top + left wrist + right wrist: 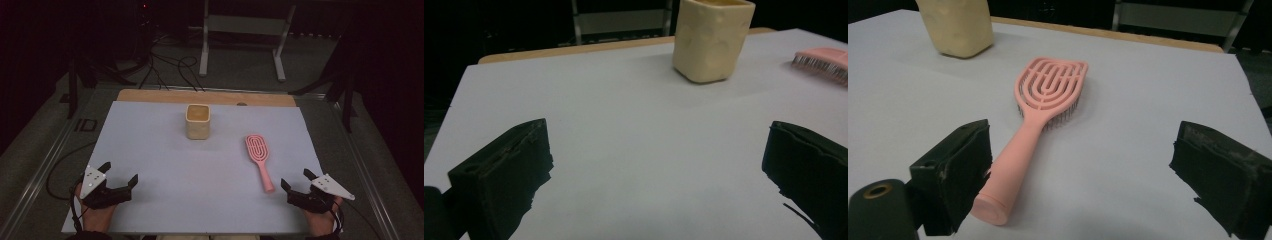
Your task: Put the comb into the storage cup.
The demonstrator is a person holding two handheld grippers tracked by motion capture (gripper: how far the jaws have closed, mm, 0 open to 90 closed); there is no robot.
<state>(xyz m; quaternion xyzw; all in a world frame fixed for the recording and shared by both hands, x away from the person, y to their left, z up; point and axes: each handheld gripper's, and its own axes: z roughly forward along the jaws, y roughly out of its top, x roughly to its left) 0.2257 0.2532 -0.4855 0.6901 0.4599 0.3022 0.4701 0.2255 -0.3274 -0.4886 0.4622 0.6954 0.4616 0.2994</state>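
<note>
The left tongs (119, 172) rest near the table's (150, 145) near left corner, jaws spread wide with nothing between them. In the left gripper view only bare white table surface lies between the two black jaws, with the cream square cup (713, 39) well ahead and to the right.

That cup (198, 121) stands upright at the middle of the table's far half, well apart from both hands, its open mouth facing up.

The pink hairbrush (260, 160) lies flat on the right half of the table, bristles down and slotted back up. Its long axis runs nearly from far edge to near edge, slightly slanted: the paddle head points toward the far edge and the cup's side, and the handle end points toward the near right corner.

The right tongs (296, 179) sit at the near right corner, jaws also spread and holding nothing. They are by far the nearer of the two: in the right gripper view the rounded butt of the hairbrush (1035, 125) handle lies just beside the inner face of the jaw at the left of that view, and the handle runs forward and away from the tongs. A grasp on the handle seems to call for a small sideways shift toward that jaw, so the handle comes between the jaws, crossing them.
</note>
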